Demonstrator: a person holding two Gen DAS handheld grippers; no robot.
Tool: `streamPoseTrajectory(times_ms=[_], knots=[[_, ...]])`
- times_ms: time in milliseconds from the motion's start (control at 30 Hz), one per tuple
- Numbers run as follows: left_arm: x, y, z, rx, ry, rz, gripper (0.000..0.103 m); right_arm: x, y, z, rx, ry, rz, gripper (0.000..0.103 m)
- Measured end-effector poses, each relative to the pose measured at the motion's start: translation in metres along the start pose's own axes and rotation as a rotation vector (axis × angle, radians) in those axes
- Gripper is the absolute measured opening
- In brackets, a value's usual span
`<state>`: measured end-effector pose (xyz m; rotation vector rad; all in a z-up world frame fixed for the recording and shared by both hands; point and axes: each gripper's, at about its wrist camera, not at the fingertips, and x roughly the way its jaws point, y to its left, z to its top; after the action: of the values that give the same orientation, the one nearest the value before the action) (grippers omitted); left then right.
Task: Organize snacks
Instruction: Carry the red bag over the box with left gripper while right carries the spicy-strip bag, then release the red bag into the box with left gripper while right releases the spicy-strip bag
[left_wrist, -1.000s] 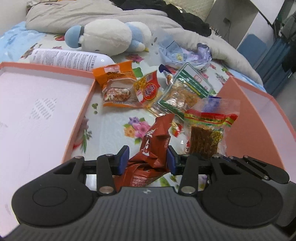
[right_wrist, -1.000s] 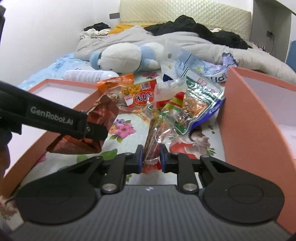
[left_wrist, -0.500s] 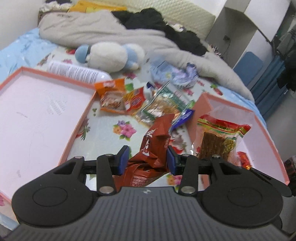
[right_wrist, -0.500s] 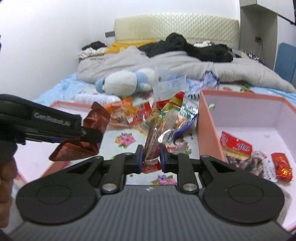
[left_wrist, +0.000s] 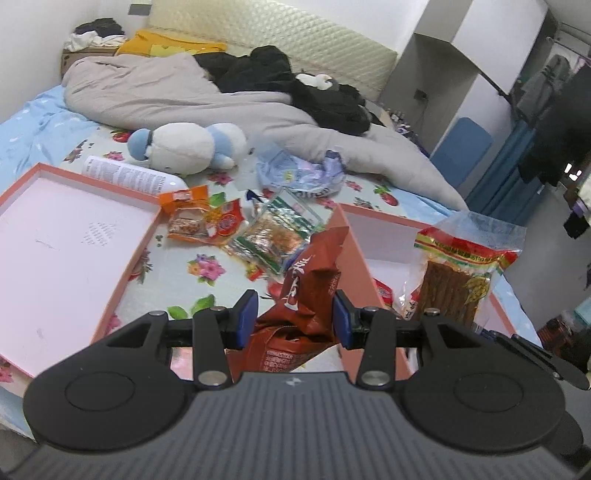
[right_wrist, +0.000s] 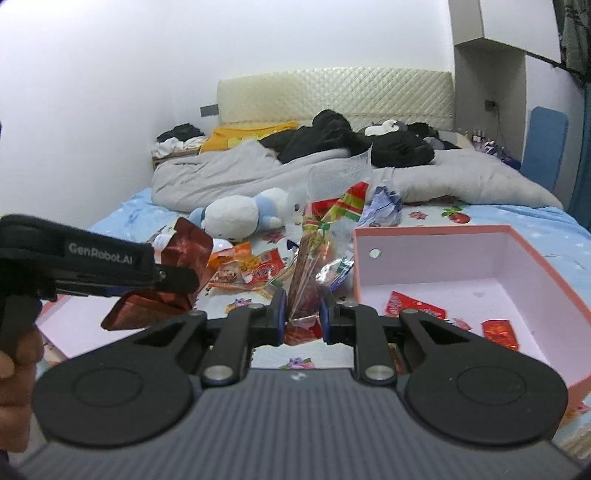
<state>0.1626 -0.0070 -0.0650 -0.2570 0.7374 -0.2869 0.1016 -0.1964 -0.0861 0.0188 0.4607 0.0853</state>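
Note:
My left gripper (left_wrist: 293, 319) is shut on a crumpled dark red snack packet (left_wrist: 310, 284), held in the air above the floral bed sheet. The same packet (right_wrist: 162, 284) shows at the left of the right wrist view, in the left gripper's fingers (right_wrist: 173, 278). My right gripper (right_wrist: 302, 317) is shut on a clear bag of brown sticks with a red and yellow top (right_wrist: 314, 266); that bag (left_wrist: 458, 280) hangs at the right of the left wrist view. An orange-rimmed box (right_wrist: 532, 251) with a few red packets inside lies to the right. Several loose snacks (left_wrist: 229, 225) stay on the sheet.
A shallow orange-rimmed lid (left_wrist: 55, 236) lies to the left. A white and blue plush toy (left_wrist: 188, 146), a white tube (left_wrist: 125, 175) and a crumpled blue wrapper (left_wrist: 299, 175) lie further back. A grey duvet (left_wrist: 177, 92) and black clothes (left_wrist: 325, 99) cover the bed's head end.
Both grippers have risen and drawn back with their packets held. The view now takes in the whole bed, the headboard and the inside of the box on the right.

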Motion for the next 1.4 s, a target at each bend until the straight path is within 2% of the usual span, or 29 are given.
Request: streamPoseTrajectory(times_ms=[300,500,600,1000,1200,1400], knots=[[-0.016,-0.027,-0.004,0.039,-0.023,-0.059,0.049,-0.027,-0.010,-0.005,0.022,-0.019,-0.032,0.021],[-0.018,-0.054,-0.009,0.151,0.005,-0.106,0.049,-0.036,-0.029,-0.016,0.052,0.005,-0.071,0.021],[-0.011,-0.065,-0.012,0.160,0.015,-0.129,0.049,-0.036,-0.040,-0.020,0.064,0.017,-0.097,0.021],[0.058,-0.131,-0.007,0.229,0.085,-0.245,0.049,-0.019,-0.102,-0.016,0.097,0.028,-0.209,0.022],[0.098,-0.155,0.005,0.255,0.129,-0.234,0.049,0.007,-0.132,-0.013,0.109,0.075,-0.225,0.023],[0.137,-0.168,0.022,0.219,0.200,-0.198,0.049,0.026,-0.153,-0.011,0.149,0.120,-0.224,0.024]])
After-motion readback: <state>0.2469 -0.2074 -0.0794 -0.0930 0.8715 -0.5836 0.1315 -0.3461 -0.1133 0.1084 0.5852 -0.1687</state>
